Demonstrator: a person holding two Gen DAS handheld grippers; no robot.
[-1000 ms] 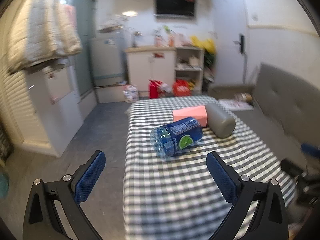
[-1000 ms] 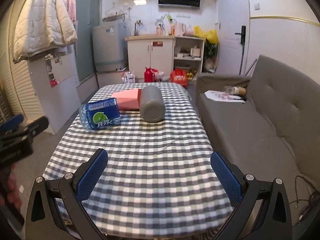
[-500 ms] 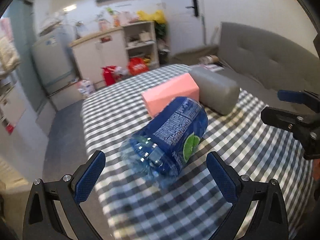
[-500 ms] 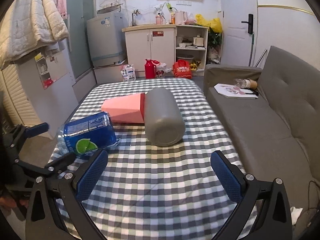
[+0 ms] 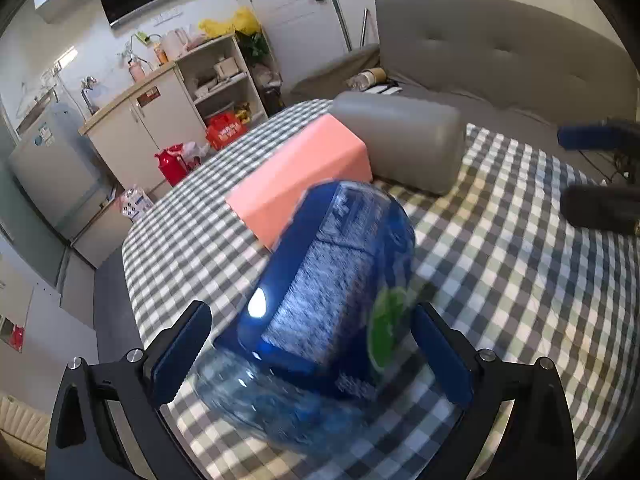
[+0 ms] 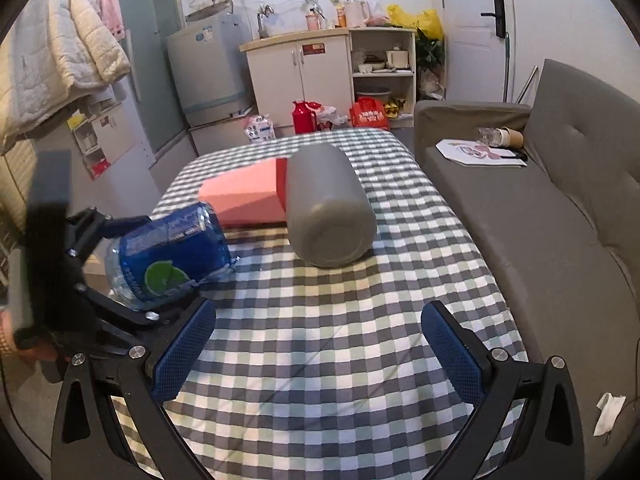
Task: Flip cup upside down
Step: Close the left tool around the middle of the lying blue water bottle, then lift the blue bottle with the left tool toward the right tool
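A clear blue plastic cup (image 5: 320, 304) with a blue label and a green lime picture lies on its side on the checked tablecloth (image 5: 520, 280). It also shows in the right wrist view (image 6: 172, 256), at the table's left edge. My left gripper (image 5: 308, 356) is open, with its blue pads on either side of the cup, close to its walls. My right gripper (image 6: 320, 352) is open and empty over the near part of the table, apart from the cup. The left gripper shows in the right wrist view (image 6: 132, 264) around the cup.
A grey cylinder (image 6: 328, 208) lies on its side in the middle of the table, against a pink block (image 6: 244, 196). A grey sofa (image 6: 560, 220) runs along the right. Cabinets, a fridge and bags stand beyond the far end.
My left gripper has moved forward to the cup, which now sits between its pads. My right gripper has moved forward over the table.
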